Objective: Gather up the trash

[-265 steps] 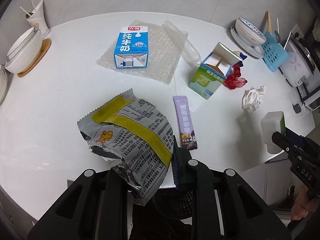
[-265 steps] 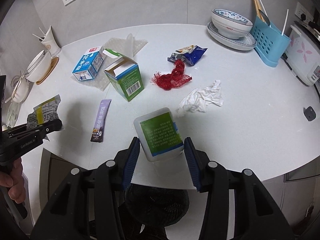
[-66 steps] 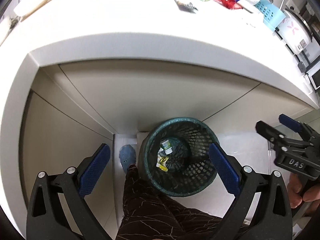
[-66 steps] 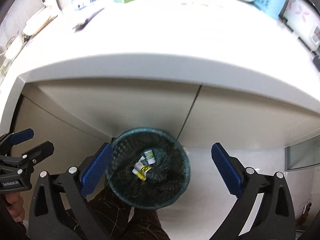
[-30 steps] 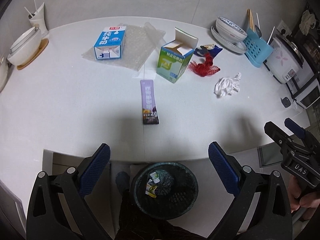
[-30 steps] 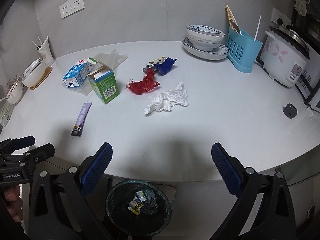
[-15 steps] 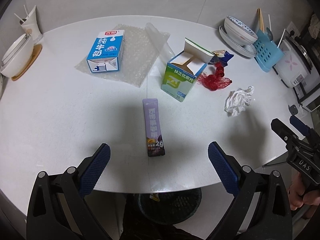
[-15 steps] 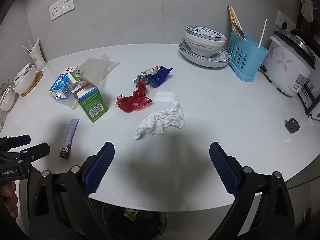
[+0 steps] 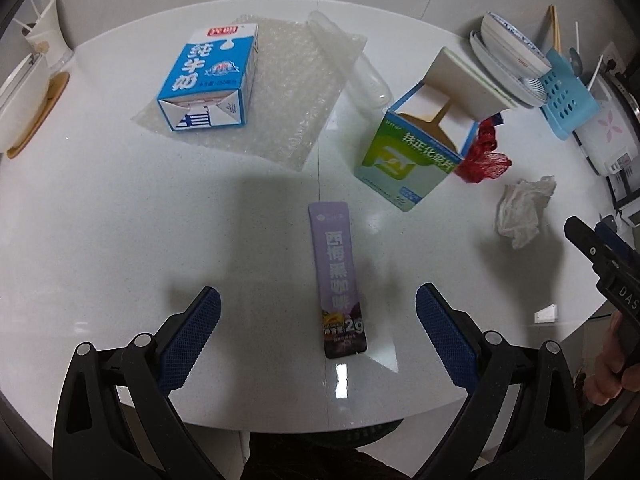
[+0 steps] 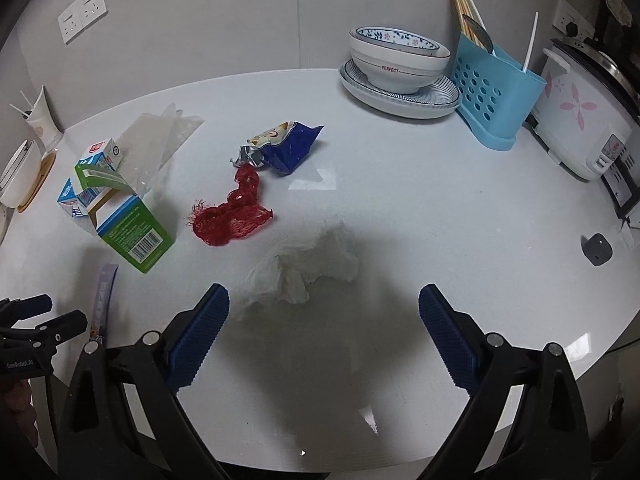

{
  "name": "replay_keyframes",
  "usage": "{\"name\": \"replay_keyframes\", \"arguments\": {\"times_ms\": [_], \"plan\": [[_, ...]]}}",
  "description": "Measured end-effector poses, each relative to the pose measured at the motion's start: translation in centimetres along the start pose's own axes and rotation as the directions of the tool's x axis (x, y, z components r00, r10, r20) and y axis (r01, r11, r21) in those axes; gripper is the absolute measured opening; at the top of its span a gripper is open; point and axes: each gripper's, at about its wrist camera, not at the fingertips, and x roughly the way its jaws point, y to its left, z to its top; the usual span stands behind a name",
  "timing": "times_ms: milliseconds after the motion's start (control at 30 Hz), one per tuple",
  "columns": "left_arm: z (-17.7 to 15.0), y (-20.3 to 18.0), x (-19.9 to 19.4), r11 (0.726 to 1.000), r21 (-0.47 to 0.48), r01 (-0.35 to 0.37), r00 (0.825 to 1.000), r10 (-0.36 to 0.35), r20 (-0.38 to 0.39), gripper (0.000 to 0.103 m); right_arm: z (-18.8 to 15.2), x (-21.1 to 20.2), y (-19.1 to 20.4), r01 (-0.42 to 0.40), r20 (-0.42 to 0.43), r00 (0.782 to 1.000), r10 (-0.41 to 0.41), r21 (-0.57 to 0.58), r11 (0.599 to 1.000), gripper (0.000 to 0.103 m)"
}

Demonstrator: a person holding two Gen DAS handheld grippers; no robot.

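The green carton [image 9: 416, 160] hides part of the red net [image 9: 484, 160].

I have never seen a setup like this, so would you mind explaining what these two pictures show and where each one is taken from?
There is no robot here: a person holds a two-finger tool in each hand, and each tool carries a fisheye camera looking along its blue-padded fingers.

One picture is from the left tool, open and empty over a purple coffee sachet on the white table. Beyond lie a blue milk carton on bubble wrap and an opened green carton.

The other is from the right tool, also open and empty, over a crumpled tissue. Behind it are red mesh netting and a blue snack wrapper.

Nothing is held right now.
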Motion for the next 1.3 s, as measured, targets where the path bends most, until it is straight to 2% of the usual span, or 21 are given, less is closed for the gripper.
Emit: {"name": "replay_keyframes", "arguments": {"times_ms": [133,267,467,600,667,700,733,767,833,933,1033,1300], "plan": [[0.6,-0.5,1.4,1.000,0.013,-0.008,1.000,0.009,-0.025,0.091,0.8,1.4,0.3,0.000,-0.020,1.000,0.000,-0.003,1.000,0.092],[1.0,-0.6,2.5,1.000,0.016,-0.007,0.999,0.008,-0.054,0.087,1.2,2.8,0.8,0.000,-0.044,0.999,0.000,-0.015,1.000,0.087],[1.0,-0.9,3.1,1.000,0.023,-0.017,0.998,0.018,-0.067,0.069,1.6,4.7,1.2,-0.018,-0.072,0.997,0.017,-0.005,1.000,0.078],[1.0,-1.4,3.1,0.999,0.029,-0.022,0.996,0.025,-0.080,0.052,1.7,5.5,1.5,-0.026,-0.088,0.996,0.025,-0.010,1.000,0.068],[0.9,-1.6,3.0,0.999,0.031,-0.021,0.996,0.024,-0.090,0.039,1.7,5.9,1.6,-0.031,-0.099,0.995,0.030,-0.012,0.999,0.063],[0.9,-1.8,3.1,0.999,0.029,-0.016,0.995,0.019,-0.094,0.025,1.7,6.1,1.7,-0.035,-0.105,0.994,0.034,-0.011,0.999,0.058],[0.8,-1.9,3.1,1.000,0.026,-0.007,0.995,0.010,-0.100,0.020,1.7,6.2,1.7,-0.038,-0.110,0.993,0.037,-0.008,0.999,0.054],[0.8,-2.0,3.1,1.000,0.023,0.000,0.995,0.002,-0.102,0.019,1.7,6.3,1.8,-0.040,-0.112,0.993,0.039,-0.005,0.999,0.051],[0.6,-1.9,3.1,1.000,0.018,0.006,0.995,-0.004,-0.097,0.015,1.7,6.5,1.9,-0.042,-0.122,0.992,0.041,-0.007,0.999,0.036],[0.1,-1.9,2.9,1.000,0.017,0.008,0.996,-0.006,-0.088,0.013,1.6,6.6,2.0,-0.047,-0.126,0.991,0.046,-0.007,0.999,0.019],[-0.2,-2.0,2.6,1.000,0.019,0.010,0.997,-0.008,-0.079,0.012,1.7,6.3,1.9,-0.047,-0.120,0.992,0.046,0.000,0.999,0.014],[0.3,-1.9,1.2,0.999,0.027,0.021,0.998,-0.019,-0.055,0.012,1.6,4.6,1.3,-0.036,-0.091,0.995,0.037,0.020,0.999,0.013]]}}
